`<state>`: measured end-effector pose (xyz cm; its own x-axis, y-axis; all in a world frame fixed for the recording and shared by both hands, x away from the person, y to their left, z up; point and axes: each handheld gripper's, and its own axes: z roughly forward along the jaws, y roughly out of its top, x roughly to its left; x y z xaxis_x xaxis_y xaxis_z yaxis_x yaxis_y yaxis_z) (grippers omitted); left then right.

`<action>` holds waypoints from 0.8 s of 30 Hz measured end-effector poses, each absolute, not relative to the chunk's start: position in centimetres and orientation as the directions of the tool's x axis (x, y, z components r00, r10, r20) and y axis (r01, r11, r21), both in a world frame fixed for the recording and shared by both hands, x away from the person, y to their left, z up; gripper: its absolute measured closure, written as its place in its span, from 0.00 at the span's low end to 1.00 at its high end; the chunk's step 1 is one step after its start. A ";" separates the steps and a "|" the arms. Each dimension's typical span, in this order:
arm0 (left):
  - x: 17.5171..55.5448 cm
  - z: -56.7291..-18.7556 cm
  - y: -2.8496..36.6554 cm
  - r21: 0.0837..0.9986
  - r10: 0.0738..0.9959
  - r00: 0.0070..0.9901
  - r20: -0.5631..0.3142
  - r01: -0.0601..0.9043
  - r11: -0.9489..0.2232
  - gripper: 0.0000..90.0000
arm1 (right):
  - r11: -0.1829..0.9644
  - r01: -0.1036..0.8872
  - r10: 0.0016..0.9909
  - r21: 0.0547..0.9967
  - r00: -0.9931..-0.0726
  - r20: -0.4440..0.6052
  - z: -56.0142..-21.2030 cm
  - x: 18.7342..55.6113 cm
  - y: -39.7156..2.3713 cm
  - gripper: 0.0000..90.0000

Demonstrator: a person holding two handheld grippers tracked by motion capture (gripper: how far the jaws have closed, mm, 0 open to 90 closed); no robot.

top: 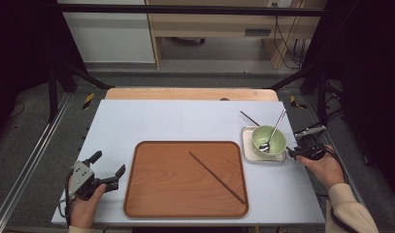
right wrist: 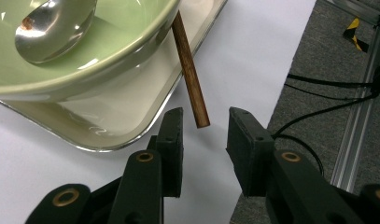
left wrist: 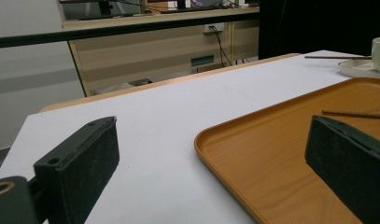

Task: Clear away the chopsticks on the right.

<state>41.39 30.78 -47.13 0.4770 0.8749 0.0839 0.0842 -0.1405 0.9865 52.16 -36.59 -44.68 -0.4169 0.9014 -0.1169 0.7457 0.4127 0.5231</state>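
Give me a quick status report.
Right gripper open, jaws flanking chopstick end, not gripping. Left gripper open, idle beside tray. Bowl crowds the chopstick.

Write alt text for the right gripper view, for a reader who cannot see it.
The right tool, its two black jaws apart, frames the near end of a brown wooden chopstick without touching it. The chopstick runs under a pale green ceramic bowl holding a shiny metal spoon, on a white rectangular plate.

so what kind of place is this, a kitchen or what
More likely a lab or recording workspace than a kitchen: a white table framed by black rails, loose cables on the floor, and tableware staged around a wooden tray.
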 end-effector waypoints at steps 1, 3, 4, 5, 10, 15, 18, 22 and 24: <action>41.4 -47.1 30.8 0.986 0.875 0.477 0.084 0.084 -0.141 0.03 | 0.412 0.747 0.901 0.523 -0.418 -0.113 -44.7 52.3 -36.5 0.75; 41.4 -47.1 30.8 0.986 0.875 0.477 0.086 0.086 -0.144 0.03 | 0.415 0.748 0.900 0.518 -0.420 -0.115 -44.8 52.5 -36.5 0.76; 41.4 -47.2 30.8 0.986 0.875 0.476 0.085 0.086 -0.143 0.03 | 0.421 0.748 0.898 0.513 -0.424 -0.118 -44.8 52.6 -36.4 0.76; 41.4 -47.2 30.7 0.986 0.875 0.476 0.086 0.086 -0.143 0.03 | 0.419 0.752 0.898 0.509 -0.424 -0.113 -44.9 52.8 -36.4 0.77; 41.4 -47.2 30.7 0.985 0.875 0.477 0.086 0.089 -0.145 0.03 | 0.432 0.752 0.893 0.497 -0.434 -0.120 -45.1 53.2 -36.1 0.79; 41.4 -47.2 30.8 0.986 0.875 0.476 0.086 0.088 -0.145 0.03 | 0.453 0.748 0.884 0.485 -0.449 -0.132 -45.1 53.6 -35.7 0.84; 41.4 -47.1 30.8 0.986 0.876 0.475 0.086 0.086 -0.144 0.03 | 0.465 0.742 0.877 0.483 -0.459 -0.140 -44.9 53.7 -35.6 0.89; 41.4 -47.1 30.8 0.985 0.876 0.474 0.090 0.085 -0.147 0.03 | 0.472 0.736 0.874 0.485 -0.465 -0.143 -44.7 53.5 -35.6 0.93; 41.4 -47.1 30.8 0.985 0.876 0.473 0.091 0.084 -0.147 0.03 | 0.463 0.734 0.876 0.496 -0.463 -0.133 -44.6 53.3 -35.7 0.94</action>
<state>41.36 30.80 -47.08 0.4734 0.8762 0.0905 0.0844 -0.1474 0.9855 53.31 -35.69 -44.62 -0.4631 0.8763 -0.1329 0.7341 0.4633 0.4964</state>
